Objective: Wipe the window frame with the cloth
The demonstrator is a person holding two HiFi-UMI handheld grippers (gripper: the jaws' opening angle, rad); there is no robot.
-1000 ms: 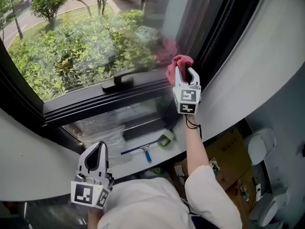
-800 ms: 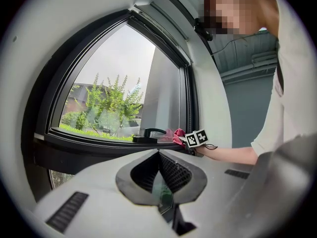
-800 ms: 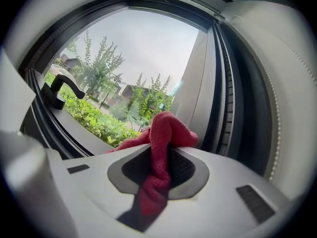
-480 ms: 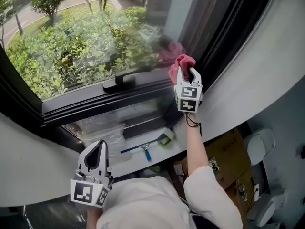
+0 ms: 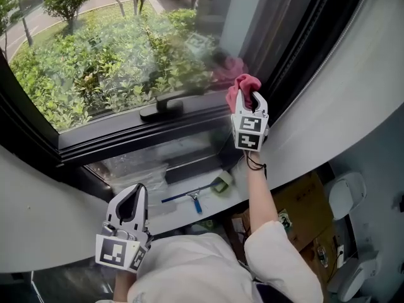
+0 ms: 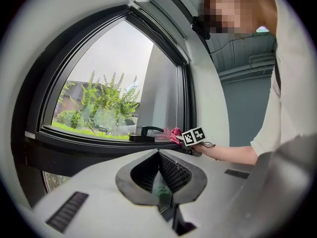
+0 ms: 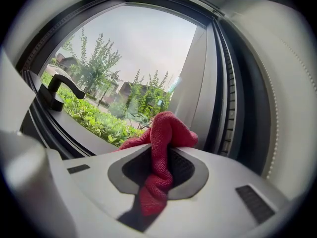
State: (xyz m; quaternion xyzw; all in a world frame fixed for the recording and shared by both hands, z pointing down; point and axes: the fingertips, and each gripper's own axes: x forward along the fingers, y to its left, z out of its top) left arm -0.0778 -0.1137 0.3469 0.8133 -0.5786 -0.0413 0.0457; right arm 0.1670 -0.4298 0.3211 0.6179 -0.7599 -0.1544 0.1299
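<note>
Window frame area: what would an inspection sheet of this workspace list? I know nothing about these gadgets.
Surface: black window frame, with a black handle lying along its lower bar.
Job's things: red cloth, up at the frame's right corner.
Clutter: blue-handled squeegee and a greenish roll on the ledge below; cardboard box lower right.
Grippers: right gripper shut on the cloth; left gripper shut, empty, held low.
Cables: thin black cord at the right wrist.
Surroundings: green shrubs outside the glass; pale curved wall.
</note>
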